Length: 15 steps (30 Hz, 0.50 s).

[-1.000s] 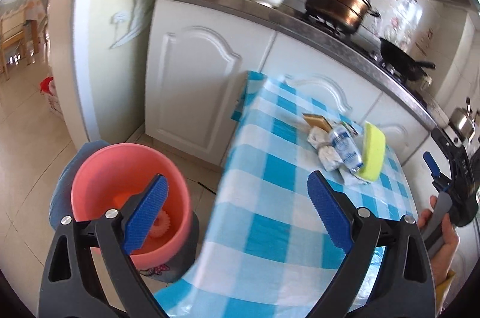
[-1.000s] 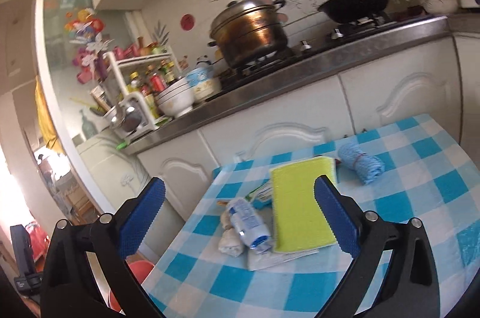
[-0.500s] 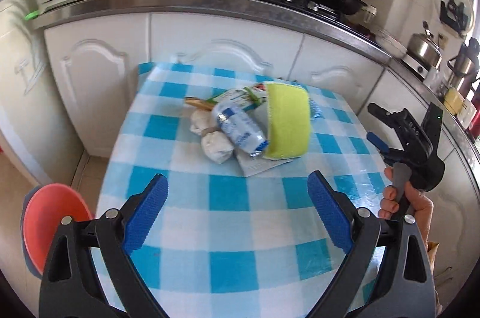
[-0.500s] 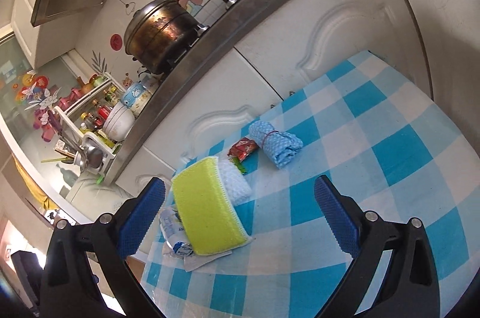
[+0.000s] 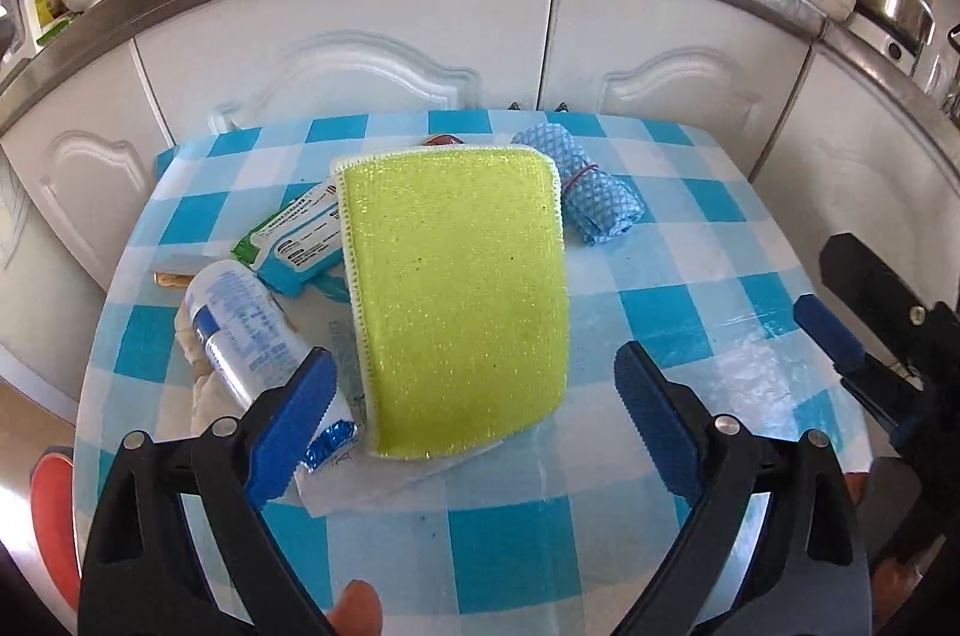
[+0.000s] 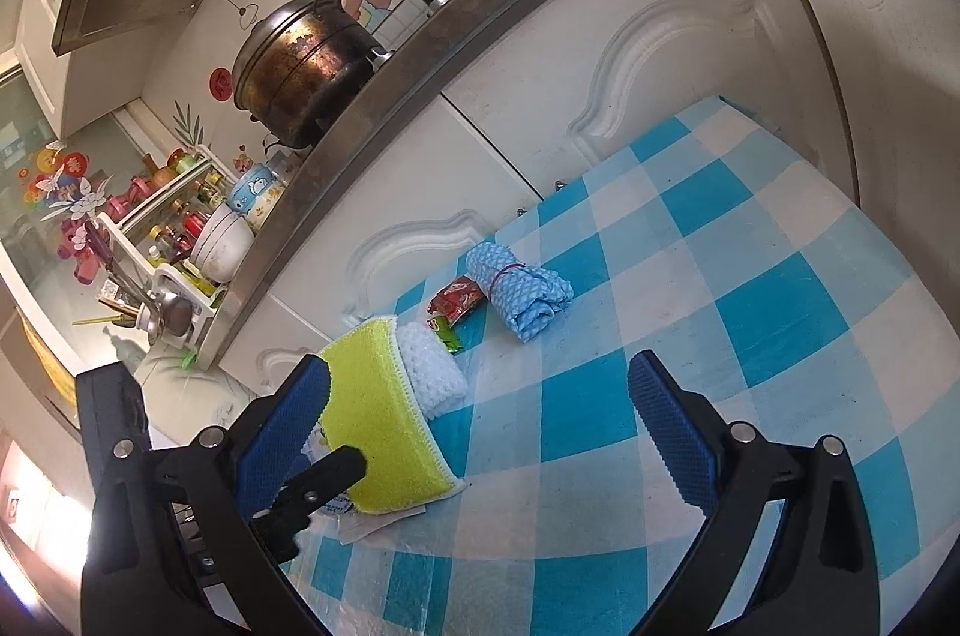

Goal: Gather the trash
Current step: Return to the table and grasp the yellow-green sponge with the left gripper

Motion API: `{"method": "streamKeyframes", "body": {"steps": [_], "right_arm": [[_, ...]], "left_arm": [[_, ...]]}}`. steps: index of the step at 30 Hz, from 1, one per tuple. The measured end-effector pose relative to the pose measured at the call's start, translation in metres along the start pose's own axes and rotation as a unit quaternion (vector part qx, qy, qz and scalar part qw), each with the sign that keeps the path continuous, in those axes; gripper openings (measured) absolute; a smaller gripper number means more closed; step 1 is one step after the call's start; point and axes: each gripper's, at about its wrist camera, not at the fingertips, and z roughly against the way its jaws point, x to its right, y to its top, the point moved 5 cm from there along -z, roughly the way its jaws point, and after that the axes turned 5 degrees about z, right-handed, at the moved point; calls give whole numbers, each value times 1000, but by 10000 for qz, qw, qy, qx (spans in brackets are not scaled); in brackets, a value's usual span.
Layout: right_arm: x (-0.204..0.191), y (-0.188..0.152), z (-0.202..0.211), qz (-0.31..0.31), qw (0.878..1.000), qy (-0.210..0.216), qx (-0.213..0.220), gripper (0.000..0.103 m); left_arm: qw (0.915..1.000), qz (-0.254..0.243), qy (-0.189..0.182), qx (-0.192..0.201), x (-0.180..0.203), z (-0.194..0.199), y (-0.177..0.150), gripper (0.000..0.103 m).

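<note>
While hanging over the checked table (image 5: 540,564), wide open and holding nothing: left gripper (image 5: 474,366), blue pads (image 5: 300,408) far apart. Same for right gripper (image 6: 480,372): wide open, empty, off to the right side.

Just past the left pads: a yellow-green sponge (image 5: 456,300), lying on a white paper (image 5: 360,492). Right by the left-side pad: a squashed bottle (image 5: 240,330) with a blue label, resting on a crumpled white tissue (image 5: 207,396). Behind that, a blue and green wrapper (image 5: 294,240), tucked partly under the sponge. Farther back, a small red wrapper (image 6: 454,299) beside a rolled blue cloth (image 5: 594,198). Low at the left edge, a bit of a red bin (image 5: 51,510), likely the place for the trash.

Probably the step now: picking the first bit of trash. To do it well, go for the squashed bottle, not the sponge. Turn the pads to cross the bottle's thin side, come down low, then squeeze slowly. Take care not to pinch the tissue or paper too. Lift straight up before swinging toward the bin.
</note>
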Motion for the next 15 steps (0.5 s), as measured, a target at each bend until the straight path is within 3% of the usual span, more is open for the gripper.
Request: {"method": "streamKeyframes", "body": {"steps": [13, 15], "right_arm": [[5, -5, -5, -93, 9999, 80, -68, 98], [6, -7, -6, -100, 9998, 103, -100, 98]], "left_arm": [[9985, 80, 549, 3, 0, -43, 13, 94], [9982, 134, 589, -11, -2, -47, 11, 83]]}}
